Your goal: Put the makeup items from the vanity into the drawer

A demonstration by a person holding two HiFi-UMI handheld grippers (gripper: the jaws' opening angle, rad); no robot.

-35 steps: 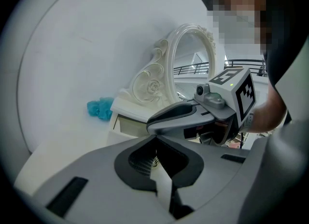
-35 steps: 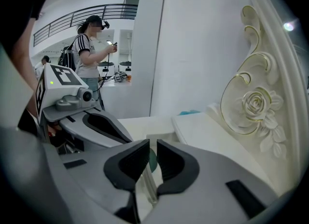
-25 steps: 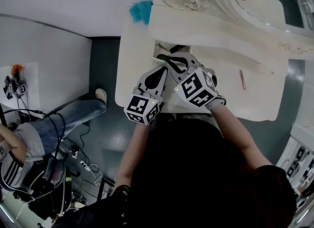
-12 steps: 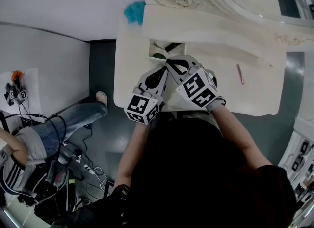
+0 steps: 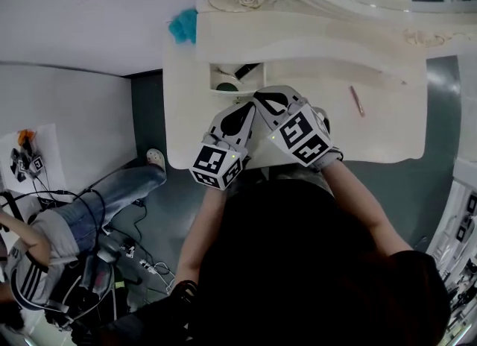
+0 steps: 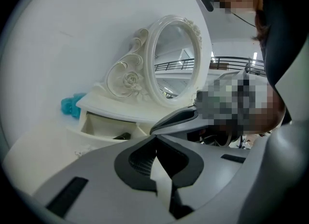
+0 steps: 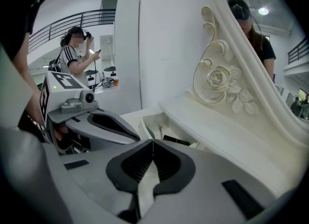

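Lying right of the closed left gripper [image 6: 155, 138] and closed right gripper [image 7: 152, 141] is a pink pencil [image 5: 356, 101].

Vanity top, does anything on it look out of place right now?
One slim pinkish stick, likely a makeup pencil, lies alone on the vanity top, far right of the open drawer. Nothing looks spilled or damaged.
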